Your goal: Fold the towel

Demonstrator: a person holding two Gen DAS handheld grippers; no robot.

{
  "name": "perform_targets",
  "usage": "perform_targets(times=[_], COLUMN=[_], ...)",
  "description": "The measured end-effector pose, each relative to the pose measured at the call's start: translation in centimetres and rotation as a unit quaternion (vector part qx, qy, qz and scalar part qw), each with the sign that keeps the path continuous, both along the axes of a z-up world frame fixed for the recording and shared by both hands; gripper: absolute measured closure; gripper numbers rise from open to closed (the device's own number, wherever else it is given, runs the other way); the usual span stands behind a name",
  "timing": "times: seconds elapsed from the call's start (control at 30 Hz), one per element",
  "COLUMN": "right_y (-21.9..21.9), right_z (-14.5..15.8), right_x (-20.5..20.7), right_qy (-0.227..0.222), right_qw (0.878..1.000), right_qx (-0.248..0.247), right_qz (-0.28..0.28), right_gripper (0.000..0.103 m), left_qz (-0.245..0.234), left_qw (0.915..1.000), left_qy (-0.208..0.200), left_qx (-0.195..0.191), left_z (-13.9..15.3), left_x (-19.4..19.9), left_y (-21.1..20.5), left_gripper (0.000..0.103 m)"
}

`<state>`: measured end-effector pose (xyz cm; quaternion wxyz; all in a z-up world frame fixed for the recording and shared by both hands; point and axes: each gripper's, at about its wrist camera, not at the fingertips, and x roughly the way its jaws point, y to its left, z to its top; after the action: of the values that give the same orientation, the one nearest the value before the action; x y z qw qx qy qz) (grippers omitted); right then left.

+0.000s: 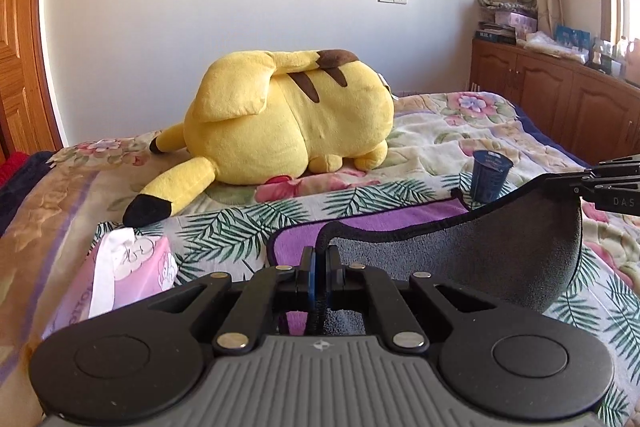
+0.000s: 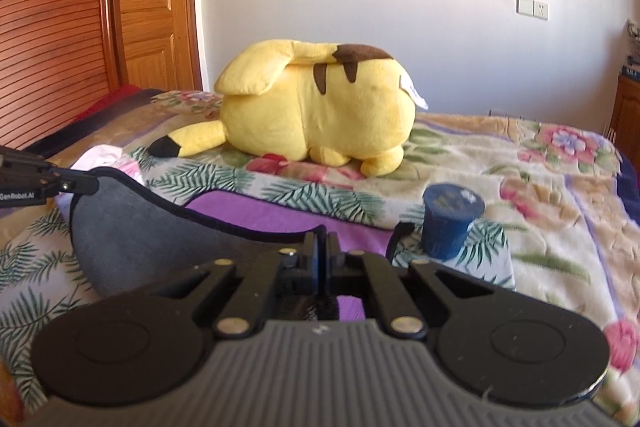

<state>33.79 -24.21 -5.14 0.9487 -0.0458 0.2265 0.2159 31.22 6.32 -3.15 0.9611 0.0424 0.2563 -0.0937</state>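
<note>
The towel [image 1: 480, 251] is purple on one face and grey on the other, with a dark hem, and lies on the floral bedspread. My left gripper [image 1: 320, 255] is shut on its near left corner. My right gripper [image 2: 322, 247] is shut on its near right corner. Both corners are lifted off the bed, so the grey underside [image 2: 132, 227] hangs between them while the purple part [image 2: 280, 213] still lies flat behind. Each gripper shows at the edge of the other's view, the right one [image 1: 592, 179] and the left one [image 2: 80, 185].
A large yellow plush toy [image 1: 288, 119] lies on the bed behind the towel. A small blue cup [image 2: 450, 223] stands by the towel's far right corner. A pink tissue pack [image 1: 128, 267] lies at the left. Wooden cabinets [image 1: 560, 91] line the right wall.
</note>
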Motion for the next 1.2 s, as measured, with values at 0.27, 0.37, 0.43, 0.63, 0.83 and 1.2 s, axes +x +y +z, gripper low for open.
perform_targets(times=[0.27,0.37,0.43,0.63,0.83,1.2], right_y=[0.7,0.8,1.0,1.5,2.2,2.7], right_z=[0.5,0.4,0.3,-0.8,-2.4,-6.6], right_x=[2.9,4.0,4.7,6.5,8.5,11.1], right_qy=[-0.025,-0.032,-0.037,-0.043,-0.039,0.002], right_qw=[0.999,0.999,0.999,0.998,0.996,0.995], right_qx=[-0.024,-0.031,-0.036,-0.050,-0.069,-0.089], right_qz=[-0.004,-0.006,-0.010,-0.019,-0.030,-0.044], right_gripper=[0.099,0.099,0.099,0.099,0.099,0.099], left_qz=[0.010,0.012,0.015,0.029,0.040,0.042], left_qw=[0.9998,0.9997,0.9995,0.9992,0.9989,0.9975], left_qy=[-0.009,-0.013,-0.017,-0.019,-0.008,0.042], left_qx=[0.012,0.018,0.021,0.020,0.025,0.038], left_z=[0.0,0.0,0.0,-0.7,-2.4,-6.8], left_x=[3.7,5.0,5.8,8.0,10.4,13.4], left_y=[-0.1,-0.1,-0.1,0.1,0.0,-0.5], left_gripper=[0.103,0.103,0.103,0.103,0.103,0.103])
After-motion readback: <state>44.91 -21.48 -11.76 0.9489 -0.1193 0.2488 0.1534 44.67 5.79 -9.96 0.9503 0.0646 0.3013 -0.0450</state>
